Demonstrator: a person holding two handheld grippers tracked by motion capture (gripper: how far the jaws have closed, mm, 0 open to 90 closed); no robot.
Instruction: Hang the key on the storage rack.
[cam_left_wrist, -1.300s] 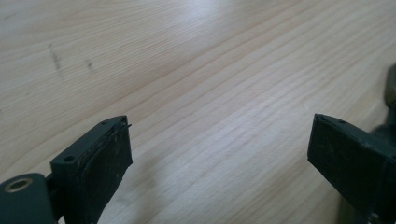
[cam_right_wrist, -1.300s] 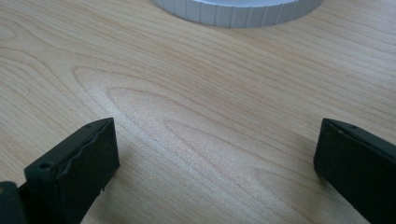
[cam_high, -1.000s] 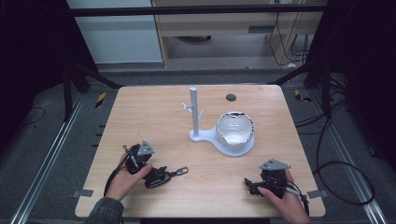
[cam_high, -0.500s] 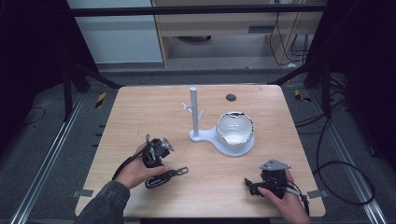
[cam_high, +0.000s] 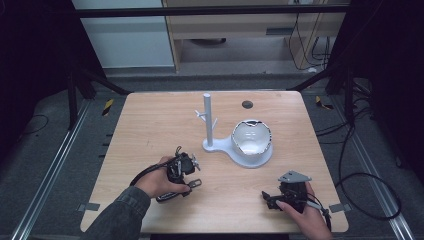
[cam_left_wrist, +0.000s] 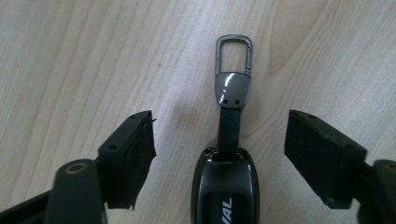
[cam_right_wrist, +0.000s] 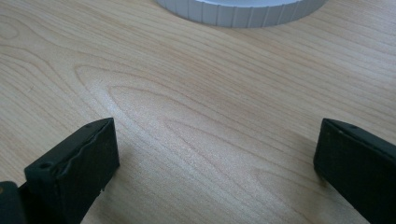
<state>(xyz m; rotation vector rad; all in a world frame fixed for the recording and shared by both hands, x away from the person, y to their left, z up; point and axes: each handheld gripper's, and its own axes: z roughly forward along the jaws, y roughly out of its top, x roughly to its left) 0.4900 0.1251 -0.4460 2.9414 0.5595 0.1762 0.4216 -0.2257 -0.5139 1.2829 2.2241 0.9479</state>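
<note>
Jaws of left gripper (cam_left_wrist: 219, 158) closing around key fob (cam_left_wrist: 226, 186), untouched.

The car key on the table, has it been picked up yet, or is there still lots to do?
Not picked up yet. Done: the left gripper is over the car key, which lies flat on the table between the jaws. In hand: the jaws have just been closing, but the pads don't touch it. Left: gripping and lifting it, perhaps to hang it on the white stand. The right gripper rests open.

One key fob (cam_left_wrist: 225, 186), one white stand (cam_high: 239, 145) — two grippers, left gripper (cam_high: 186, 172), right gripper (cam_high: 270, 200)
</note>
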